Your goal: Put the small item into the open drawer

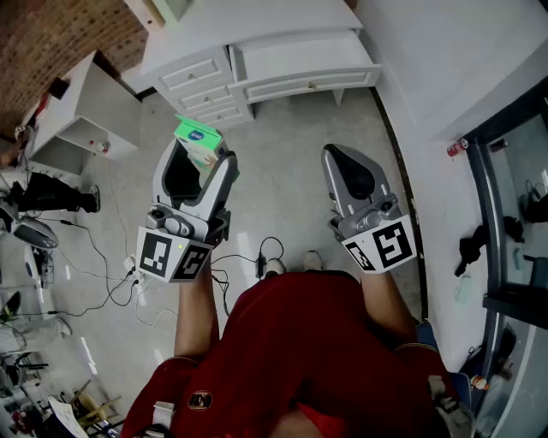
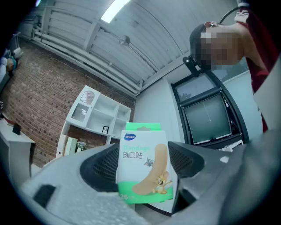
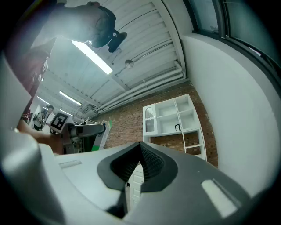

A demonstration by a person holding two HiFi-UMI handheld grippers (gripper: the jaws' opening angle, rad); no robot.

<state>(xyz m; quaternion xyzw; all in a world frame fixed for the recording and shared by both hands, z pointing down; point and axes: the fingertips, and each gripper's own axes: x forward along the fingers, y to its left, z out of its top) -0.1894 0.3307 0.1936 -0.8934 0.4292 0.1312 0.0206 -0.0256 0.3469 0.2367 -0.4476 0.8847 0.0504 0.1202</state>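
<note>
Bandage box (image 2: 145, 167) is pinched by its narrow sides in the left hand-held gripper (image 1: 200, 156), above the floor, short of the white dresser (image 1: 257, 51). Light, thin cardboard, likely crushable: squeeze gently low on the sides. Right hand-held gripper (image 1: 341, 162) is pressed together, empty.

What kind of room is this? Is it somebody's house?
Probably not a house, more like a workshop or test room dressed with home furniture. A white dresser stands on a grey floor, loose cables trail across it, and a brick wall rises to a ceiling with a strip light.
</note>
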